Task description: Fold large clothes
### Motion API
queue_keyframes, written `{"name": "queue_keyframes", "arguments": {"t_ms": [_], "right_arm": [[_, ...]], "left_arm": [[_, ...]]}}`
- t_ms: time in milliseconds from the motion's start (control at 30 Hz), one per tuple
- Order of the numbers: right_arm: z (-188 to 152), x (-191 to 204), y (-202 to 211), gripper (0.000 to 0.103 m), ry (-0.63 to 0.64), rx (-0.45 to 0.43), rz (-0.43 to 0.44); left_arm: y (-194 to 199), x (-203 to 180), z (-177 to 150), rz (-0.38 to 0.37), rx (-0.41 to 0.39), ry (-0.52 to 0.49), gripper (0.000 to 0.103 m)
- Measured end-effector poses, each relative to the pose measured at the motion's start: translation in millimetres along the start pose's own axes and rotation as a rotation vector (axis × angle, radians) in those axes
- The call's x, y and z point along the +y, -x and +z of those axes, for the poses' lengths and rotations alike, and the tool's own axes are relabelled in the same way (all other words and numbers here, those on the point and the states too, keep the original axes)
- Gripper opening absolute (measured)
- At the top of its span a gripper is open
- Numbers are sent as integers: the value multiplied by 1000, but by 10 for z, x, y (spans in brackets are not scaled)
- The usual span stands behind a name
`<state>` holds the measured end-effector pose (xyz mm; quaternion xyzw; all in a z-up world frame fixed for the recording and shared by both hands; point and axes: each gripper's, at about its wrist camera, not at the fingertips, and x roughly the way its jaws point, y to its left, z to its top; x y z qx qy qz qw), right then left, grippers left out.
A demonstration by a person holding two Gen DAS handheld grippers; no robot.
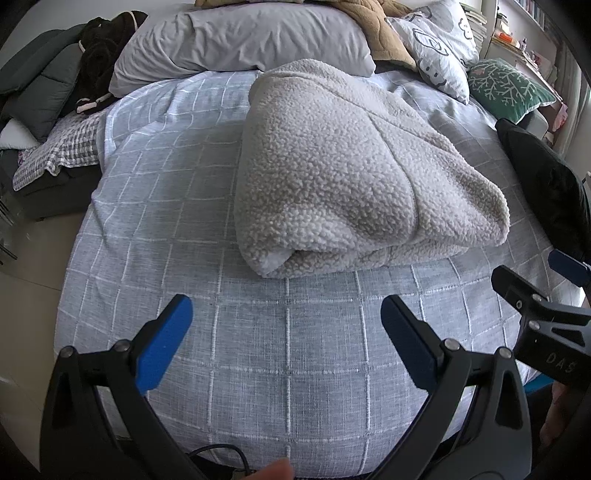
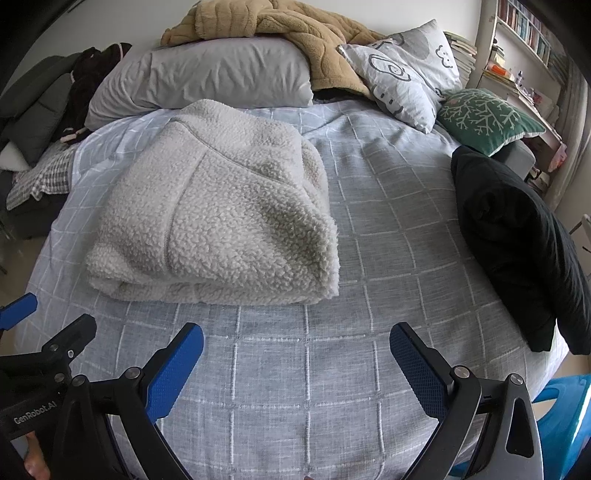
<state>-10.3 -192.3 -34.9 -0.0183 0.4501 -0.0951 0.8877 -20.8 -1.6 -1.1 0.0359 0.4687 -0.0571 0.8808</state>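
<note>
Here's the bed (image 1: 155, 206), big and wide under a grey bedspread crossed with white grid lines, filling both of my views. At its head lies a long grey pillow (image 1: 236, 40) with a tan fuzzy blanket (image 2: 295, 33) heaped on top, then a cartoon-print pillow (image 2: 410, 74) and a green cushion (image 2: 487, 118) with a white branch pattern off to the right. Dark clothes (image 1: 99, 51) are piled at the far left corner.

Down the right edge of the bed sits a black garment (image 2: 517, 236), bunched up and well apart from everything else.

And there's the one that matters: the cream fleece garment (image 1: 354, 177), folded into a thick bundle, lying flat in the middle of the bed, its rolled edge facing me.

Now my tongs. My left tongs (image 1: 286, 339) hover over bare bedspread near the foot of the bed, blue pads spread wide, nothing between them. My right tongs (image 2: 297, 365) sit just beside them, equally wide apart and empty too, short of the fleece. Neither touches the cloth.
</note>
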Motion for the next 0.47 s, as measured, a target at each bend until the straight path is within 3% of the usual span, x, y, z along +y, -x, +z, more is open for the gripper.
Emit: {"name": "queue_keyframes", "arguments": {"t_ms": [467], "right_arm": [[-8, -14, -24, 102, 3, 4, 7]], "left_arm": [[-4, 31, 14, 6, -10, 0, 101]]}}
